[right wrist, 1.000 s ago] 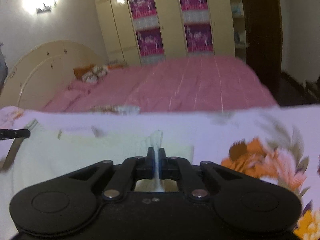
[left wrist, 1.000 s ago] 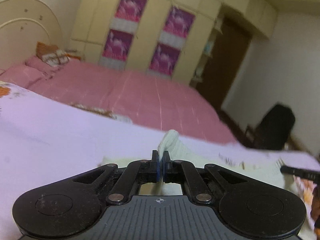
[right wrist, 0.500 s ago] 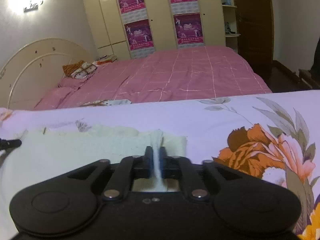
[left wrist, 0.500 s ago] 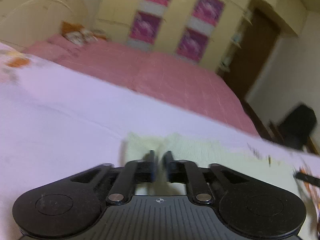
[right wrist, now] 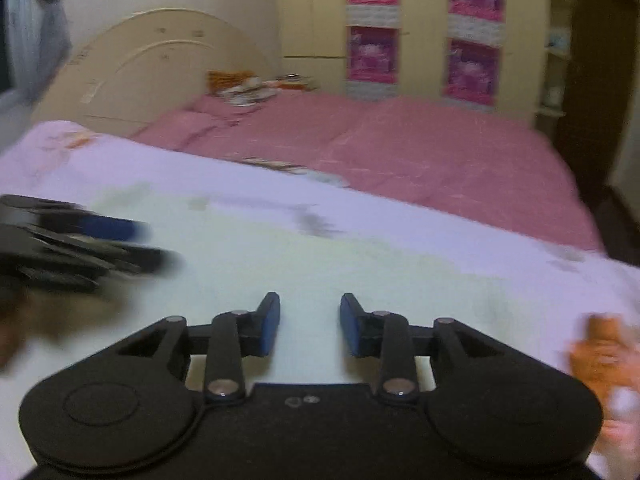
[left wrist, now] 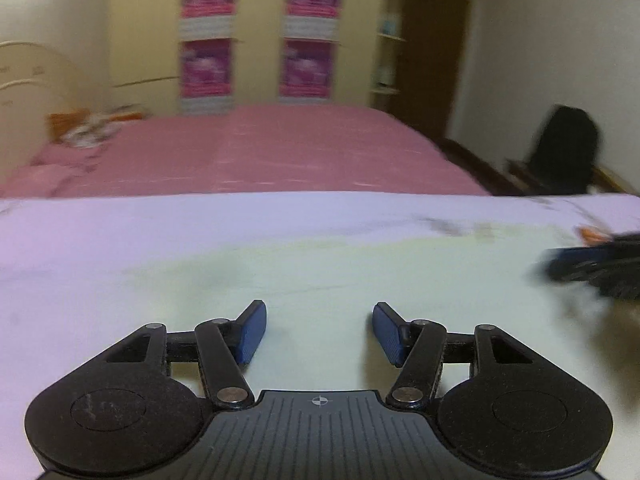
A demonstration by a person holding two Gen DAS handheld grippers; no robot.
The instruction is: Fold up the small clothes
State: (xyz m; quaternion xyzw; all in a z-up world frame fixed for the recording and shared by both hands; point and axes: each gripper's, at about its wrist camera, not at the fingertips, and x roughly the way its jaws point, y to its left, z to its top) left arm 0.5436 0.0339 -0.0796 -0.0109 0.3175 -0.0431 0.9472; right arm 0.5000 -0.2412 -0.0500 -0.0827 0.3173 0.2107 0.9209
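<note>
A pale green cloth [left wrist: 328, 272] lies flat on the lilac flowered sheet [left wrist: 80, 240]. It also shows in the right wrist view [right wrist: 360, 272]. My left gripper [left wrist: 319, 330] is open and empty just above the cloth. My right gripper [right wrist: 309, 326] is open and empty above the cloth too. The right gripper appears blurred at the right edge of the left wrist view [left wrist: 600, 264]. The left gripper appears blurred at the left edge of the right wrist view [right wrist: 72, 240].
A pink bed [left wrist: 256, 152] lies beyond the sheet, with a cream headboard [right wrist: 152, 64] and pillows [right wrist: 244, 88] at its far end. A cream wardrobe with pink posters [left wrist: 256, 36] stands behind. A dark chair [left wrist: 560, 152] stands at the right by a brown door [left wrist: 432, 56].
Both grippers were shut on pinched folds of the green cloth. They have let go and opened, and the cloth now lies flat. Both views have swung sideways.
</note>
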